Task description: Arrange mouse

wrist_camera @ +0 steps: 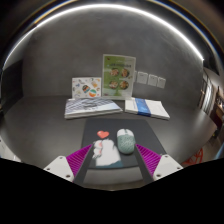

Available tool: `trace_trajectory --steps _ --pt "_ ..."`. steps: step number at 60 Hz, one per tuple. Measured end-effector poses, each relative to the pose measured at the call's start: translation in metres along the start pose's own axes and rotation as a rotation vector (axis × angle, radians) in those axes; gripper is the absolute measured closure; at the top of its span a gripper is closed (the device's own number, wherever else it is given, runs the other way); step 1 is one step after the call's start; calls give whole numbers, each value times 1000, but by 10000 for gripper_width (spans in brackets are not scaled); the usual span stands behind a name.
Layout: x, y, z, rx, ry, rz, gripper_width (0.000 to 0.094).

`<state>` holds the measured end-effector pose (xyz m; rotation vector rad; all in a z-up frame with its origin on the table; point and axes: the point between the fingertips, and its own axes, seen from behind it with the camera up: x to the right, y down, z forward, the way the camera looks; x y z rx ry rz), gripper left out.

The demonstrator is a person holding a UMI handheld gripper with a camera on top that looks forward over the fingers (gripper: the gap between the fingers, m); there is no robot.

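Note:
A pale grey-green mouse (125,141) lies on the right part of a dark mouse mat (110,170) printed with a white figure and a red heart (103,134). My gripper (112,162) hovers over the mat's near part, its magenta pads (78,160) spread wide at either side. The mouse lies just ahead of the fingers, nearer the right finger (150,158), and nothing is held between them.
Beyond the mat lie a stack of books or papers (92,107) and a white and blue booklet (148,108). A green-framed picture (118,76) and small cards (86,88) lean on the back wall. The grey tabletop (40,125) runs to both sides.

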<state>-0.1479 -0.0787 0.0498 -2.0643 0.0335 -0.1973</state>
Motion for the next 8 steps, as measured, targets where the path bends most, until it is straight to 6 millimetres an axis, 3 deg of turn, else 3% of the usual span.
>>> trace_trajectory --steps 8 --pt "-43 23 -62 44 -67 -1 93"
